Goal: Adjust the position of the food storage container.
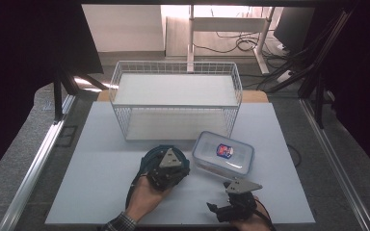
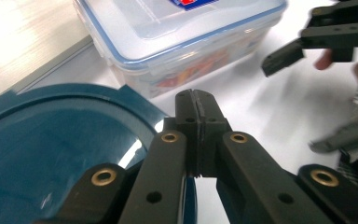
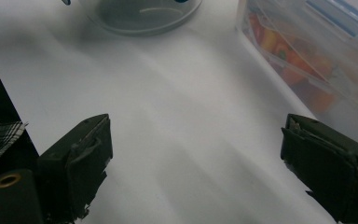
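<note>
A: Left gripper view puts the blue lid point(image 2: 51, 154) right under the left gripper point(image 2: 196, 100). The jaws are pressed together, and a thin blue edge shows just below them, so I judge they pinch the lid's rim.

B: Where is it on the desk point(image 1: 101, 183)?

A: Near the middle, just left of the clear food box point(image 1: 223, 152) and on the near side of the wire basket point(image 1: 176, 98). In the high view the left gripper point(image 1: 166, 169) covers most of the lid point(image 1: 150, 155).

B: Why grip the rim?

A: Likely because a flat lid offers nothing else to pinch.

B: And the other hand?

A: The right gripper point(image 1: 232, 201) waits near the desk's near edge, jaws spread wide over bare desk, probably ready to steady the box.
</note>
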A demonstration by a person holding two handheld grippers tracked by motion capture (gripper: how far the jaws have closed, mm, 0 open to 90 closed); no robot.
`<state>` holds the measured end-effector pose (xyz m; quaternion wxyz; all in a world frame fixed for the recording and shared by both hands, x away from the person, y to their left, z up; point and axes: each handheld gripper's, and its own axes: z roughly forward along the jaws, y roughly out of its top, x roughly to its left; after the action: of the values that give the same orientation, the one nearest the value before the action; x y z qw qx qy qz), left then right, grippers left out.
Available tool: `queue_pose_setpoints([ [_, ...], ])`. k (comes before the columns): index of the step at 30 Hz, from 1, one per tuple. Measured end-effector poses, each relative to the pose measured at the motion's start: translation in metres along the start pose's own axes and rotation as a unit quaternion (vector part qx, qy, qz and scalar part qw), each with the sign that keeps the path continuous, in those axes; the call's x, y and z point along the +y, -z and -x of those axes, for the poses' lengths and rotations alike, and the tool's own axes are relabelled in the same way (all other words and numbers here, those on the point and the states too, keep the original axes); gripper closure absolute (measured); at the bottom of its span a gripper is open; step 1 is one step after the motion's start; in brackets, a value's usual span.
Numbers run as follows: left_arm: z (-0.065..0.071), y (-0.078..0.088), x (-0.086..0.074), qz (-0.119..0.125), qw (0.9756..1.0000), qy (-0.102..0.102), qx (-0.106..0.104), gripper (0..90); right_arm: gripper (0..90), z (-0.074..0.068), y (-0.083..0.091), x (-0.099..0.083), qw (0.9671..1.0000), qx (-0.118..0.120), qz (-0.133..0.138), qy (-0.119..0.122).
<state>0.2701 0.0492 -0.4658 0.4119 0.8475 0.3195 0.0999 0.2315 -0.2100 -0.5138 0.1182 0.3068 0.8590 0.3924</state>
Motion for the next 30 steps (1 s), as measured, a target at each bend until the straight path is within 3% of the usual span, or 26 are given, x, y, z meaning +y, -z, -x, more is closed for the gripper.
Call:
queue_pose_setpoints([
  [8,-0.003,-0.027,0.011,-0.036,0.9991,0.01,0.021,90.0,9.2,0.001,0.0,-0.001,1.0,-0.001,-0.004,0.0],
  [11,-0.001,-0.029,0.012,-0.038,0.9987,0.01,0.031,90.0,9.3,0.001,0.0,-0.001,1.0,-0.001,-0.004,0.0],
  [18,-0.005,-0.029,0.012,-0.039,0.9988,0.025,0.018,90.0,9.4,0.001,0.002,-0.001,1.0,-0.005,-0.006,0.005],
  [24,-0.006,-0.027,0.011,-0.043,0.9988,0.013,0.021,90.0,9.5,0.001,0.003,-0.001,1.0,-0.007,-0.006,0.003],
  [30,-0.01,-0.024,0.009,-0.042,0.9989,0.018,0.013,90.0,9.5,0.001,0.003,-0.002,0.9999,-0.008,-0.007,0.004],
])
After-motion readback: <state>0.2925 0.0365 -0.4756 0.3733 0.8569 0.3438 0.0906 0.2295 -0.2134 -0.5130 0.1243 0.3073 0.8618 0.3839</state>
